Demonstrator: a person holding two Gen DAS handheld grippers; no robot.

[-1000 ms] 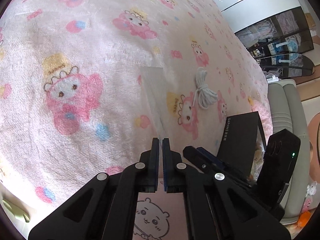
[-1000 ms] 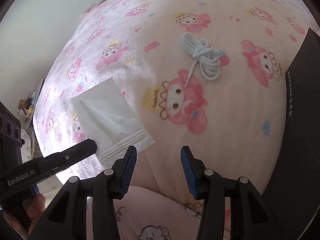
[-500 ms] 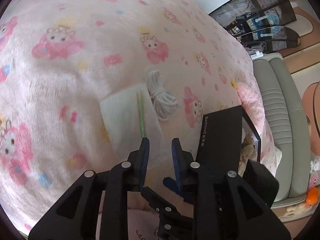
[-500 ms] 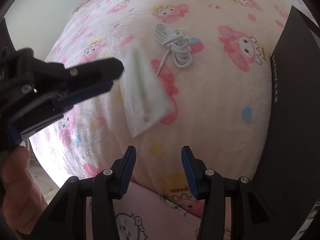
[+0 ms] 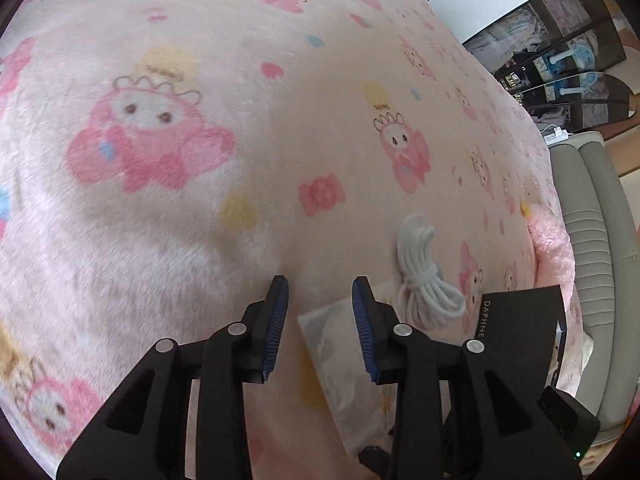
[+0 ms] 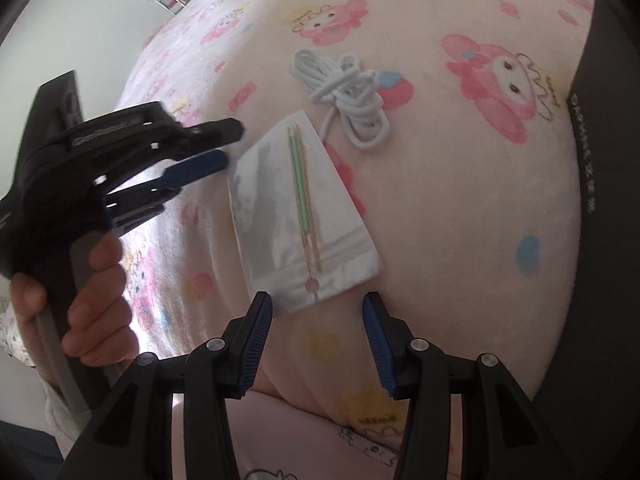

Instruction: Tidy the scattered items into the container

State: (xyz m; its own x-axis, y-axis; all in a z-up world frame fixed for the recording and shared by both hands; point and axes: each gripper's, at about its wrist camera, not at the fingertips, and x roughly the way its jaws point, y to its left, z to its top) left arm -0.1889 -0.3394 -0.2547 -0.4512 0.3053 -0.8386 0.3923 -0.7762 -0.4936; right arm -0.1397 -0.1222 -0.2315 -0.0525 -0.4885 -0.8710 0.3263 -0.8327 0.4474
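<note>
We see a small clear zip bag [image 6: 298, 216] lying flat on the bed blanket [image 6: 460, 208], which is pale pink with cartoon figures. The bag is glossy and half see-through, with a white seal strip near one short end and a round hole just beyond it. Inside lie thin sticks, one green and one tan (we cannot tell what they are). Its long axis runs from the sealed end, close to the right tool [image 6: 318, 342], up and slightly left toward the cable; the sticks lie along the same line.

Just past the far end of the bag is a coiled white cable [image 6: 348, 98], tied in the middle, very near the bag; whether they touch we cannot tell. A black box [image 6: 608, 240] with printed letters stands at the right edge of the bed.

The left tool [image 6: 226, 146], held by a hand [image 6: 94, 300], has just been opening; its jaws stand apart beside the bag's left corner with nothing between them. In its own view the bag [image 5: 340, 364] lies below the parted fingers. The right tool is also open and holds nothing.
</note>
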